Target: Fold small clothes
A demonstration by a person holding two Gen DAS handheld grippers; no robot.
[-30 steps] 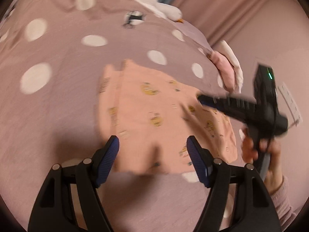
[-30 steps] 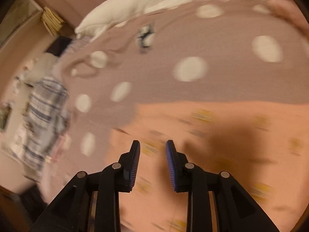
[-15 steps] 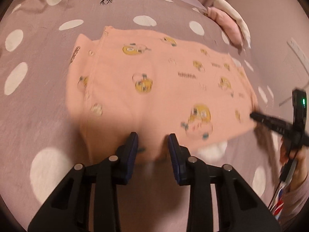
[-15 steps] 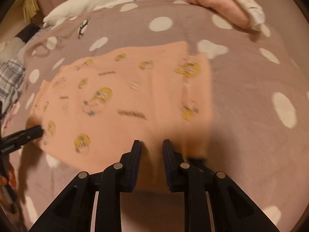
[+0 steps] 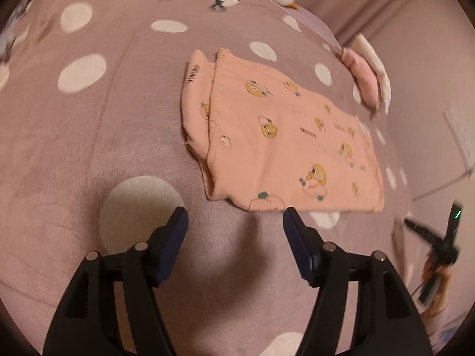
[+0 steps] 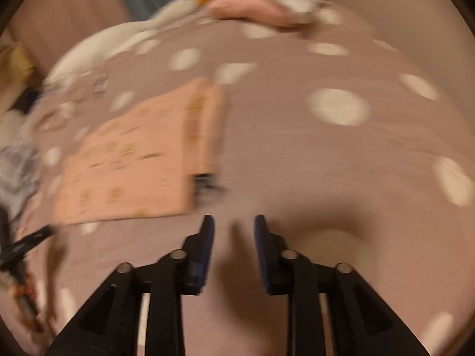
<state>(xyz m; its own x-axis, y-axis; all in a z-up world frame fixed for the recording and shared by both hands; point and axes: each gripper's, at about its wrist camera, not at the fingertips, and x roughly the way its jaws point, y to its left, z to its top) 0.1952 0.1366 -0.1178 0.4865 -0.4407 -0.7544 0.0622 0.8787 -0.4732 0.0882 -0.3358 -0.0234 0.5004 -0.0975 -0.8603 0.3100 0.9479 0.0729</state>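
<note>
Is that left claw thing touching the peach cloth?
Apart. The left wrist view shows the left gripper open, with bare bedspread between most of its fingertips and the peach garment.

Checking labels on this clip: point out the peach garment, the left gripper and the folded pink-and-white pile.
peach garment (image 5: 285, 136), left wrist view, middle of its top layer.
left gripper (image 5: 234, 230), left wrist view, midway between its open fingertips.
pink-and-white pile (image 5: 366, 77), left wrist view, on the pink piece.

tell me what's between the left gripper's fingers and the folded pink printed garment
Only bare polka-dot bedspread between left gripper and folded pink printed garment, in the left wrist view.
</note>
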